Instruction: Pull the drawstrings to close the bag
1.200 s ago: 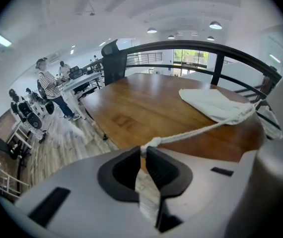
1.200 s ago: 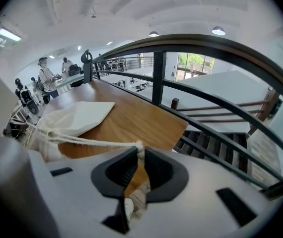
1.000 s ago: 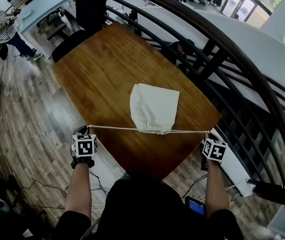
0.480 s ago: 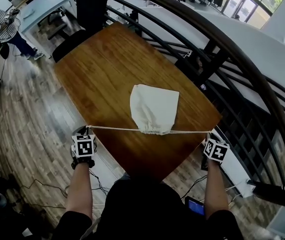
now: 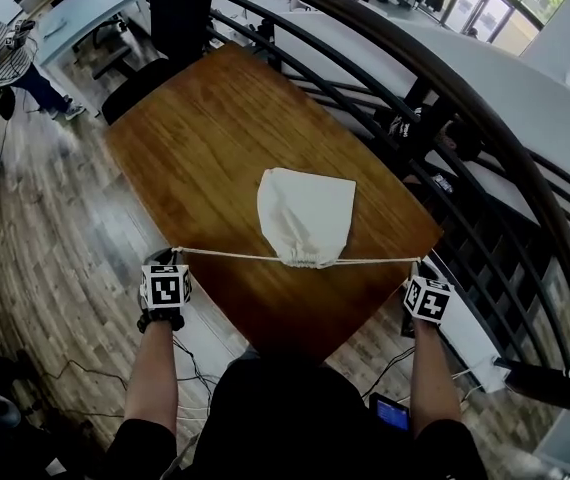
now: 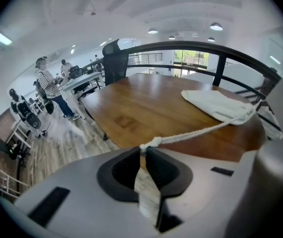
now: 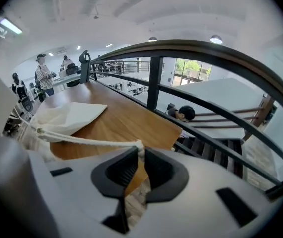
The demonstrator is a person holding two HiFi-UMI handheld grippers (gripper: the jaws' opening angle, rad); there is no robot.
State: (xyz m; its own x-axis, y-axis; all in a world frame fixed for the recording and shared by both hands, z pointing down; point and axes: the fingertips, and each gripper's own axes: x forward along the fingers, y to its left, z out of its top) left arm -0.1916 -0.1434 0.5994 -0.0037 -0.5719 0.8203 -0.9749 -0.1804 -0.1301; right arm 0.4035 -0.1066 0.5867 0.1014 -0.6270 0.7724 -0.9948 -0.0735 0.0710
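L gripper (image 5: 171,255) & R gripper (image 5: 421,264) each clamp a drawstring (image 5: 227,256) end, cord taut along table (image 5: 195,138) near edge; bag (image 5: 305,213) mouth cinched there.

Brown wooden table (image 5: 215,138) on a plank floor (image 5: 55,228). Dark curved railing (image 5: 485,118) runs along the table's right side; a black chair (image 5: 178,8) stands at its far end.

The cream cloth bag (image 5: 307,213) lies flat on the wooden table (image 5: 195,138), near its 6 o'clock edge, closed bottom toward 12 o'clock. Its mouth (bunched into tight gathers) faces 6 o'clock. Two pale drawstrings (image 5: 235,257) run taut from the mouth, one toward 9 o'clock, the other toward 3 o'clock.
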